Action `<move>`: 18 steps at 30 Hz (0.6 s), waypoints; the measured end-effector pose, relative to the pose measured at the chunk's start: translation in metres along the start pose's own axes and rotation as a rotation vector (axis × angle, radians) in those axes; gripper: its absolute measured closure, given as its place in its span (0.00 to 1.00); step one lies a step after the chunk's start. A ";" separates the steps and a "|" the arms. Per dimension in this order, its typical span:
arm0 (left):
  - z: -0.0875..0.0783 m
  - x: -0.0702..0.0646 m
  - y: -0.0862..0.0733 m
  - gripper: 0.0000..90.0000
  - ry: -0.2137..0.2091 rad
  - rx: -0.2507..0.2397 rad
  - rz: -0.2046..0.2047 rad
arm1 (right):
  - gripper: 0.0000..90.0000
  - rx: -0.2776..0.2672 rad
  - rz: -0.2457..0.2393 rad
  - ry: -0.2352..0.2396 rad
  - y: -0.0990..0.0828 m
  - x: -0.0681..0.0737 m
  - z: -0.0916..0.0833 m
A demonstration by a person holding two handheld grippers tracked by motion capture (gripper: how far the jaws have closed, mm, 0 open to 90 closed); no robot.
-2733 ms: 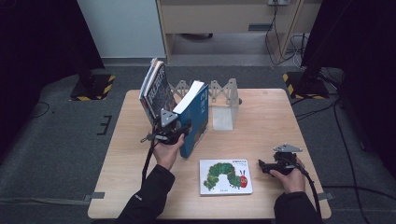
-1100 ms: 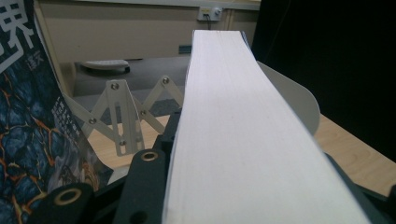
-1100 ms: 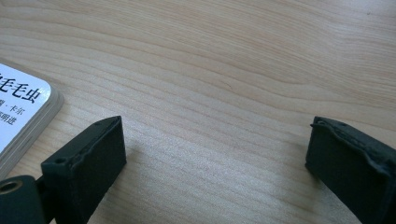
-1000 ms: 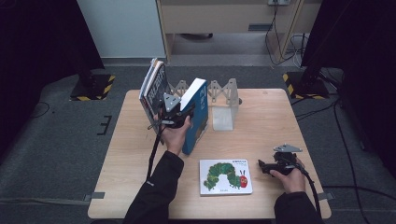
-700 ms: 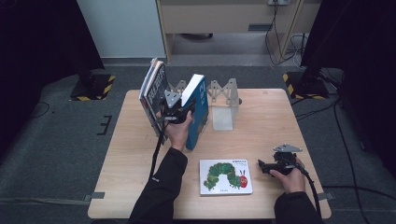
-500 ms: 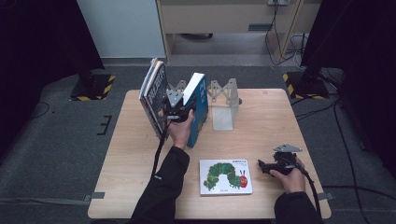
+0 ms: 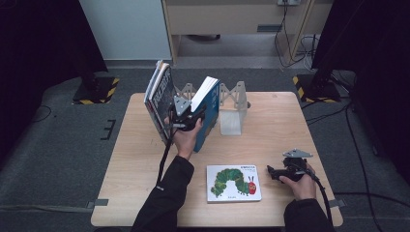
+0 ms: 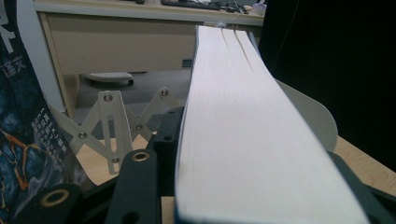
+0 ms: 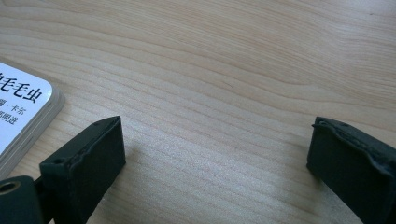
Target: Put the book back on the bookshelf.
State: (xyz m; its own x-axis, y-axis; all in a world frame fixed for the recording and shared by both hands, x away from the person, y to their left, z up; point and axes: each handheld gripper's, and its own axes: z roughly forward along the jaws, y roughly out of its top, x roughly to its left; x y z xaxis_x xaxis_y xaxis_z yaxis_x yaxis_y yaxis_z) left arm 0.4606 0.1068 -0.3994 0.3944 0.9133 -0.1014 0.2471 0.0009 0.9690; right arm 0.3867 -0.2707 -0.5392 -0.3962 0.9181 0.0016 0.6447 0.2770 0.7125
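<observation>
- Since the earlier frames you have carried the blue book (image 7: 209, 113) up the table (image 7: 285, 121) and tipped it from a lean to nearly upright. Your left tongs (image 7: 186, 118) have just been opening, with the book between the jaws.
- Left of your left tongs, the dark books (image 7: 159, 99) lean outward at the rack's far end. They could slide further if the blue book knocks them as it settles.
- At your left tongs, the jaws stand at a middling width around the blue book's page edge (image 8: 243, 130). I cannot tell whether the pads are pressing on it. The book stands on its bottom edge and tilts a little to the right. If you let go before it rests on something, it will likely topple.
- Just right of those tongs is the rack (image 7: 232, 113), a folding lattice (image 8: 109, 126) with white end plates. It holds the dark books on its left and the blue book in its middle.
- Between your two tongs, the picture book (image 7: 233, 182) lies flat on the table, outside the rack.
- Your right tongs (image 7: 275, 172) rest wide apart and empty on the table, just right of the picture book's corner (image 9: 23, 107). A careless nudge would push that book.
</observation>
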 end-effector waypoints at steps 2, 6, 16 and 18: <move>-0.002 -0.001 -0.002 0.61 -0.005 0.003 -0.008 | 0.05 0.000 0.000 0.002 0.000 0.000 0.000; -0.003 0.000 -0.002 0.63 -0.003 0.003 -0.012 | 0.05 0.001 0.002 0.003 0.000 0.001 0.000; 0.005 -0.003 -0.001 0.65 0.021 -0.002 0.001 | 0.05 0.001 0.003 0.003 0.000 0.001 0.000; 0.009 -0.004 0.000 0.65 0.027 0.000 -0.002 | 0.05 0.001 0.002 0.004 0.000 0.001 0.000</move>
State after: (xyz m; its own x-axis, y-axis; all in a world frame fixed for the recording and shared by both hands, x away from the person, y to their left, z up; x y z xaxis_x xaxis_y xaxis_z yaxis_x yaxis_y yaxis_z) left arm 0.4672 0.0995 -0.4011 0.3695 0.9241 -0.0971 0.2476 0.0027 0.9689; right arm 0.3862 -0.2702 -0.5391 -0.3969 0.9178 0.0058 0.6465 0.2751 0.7116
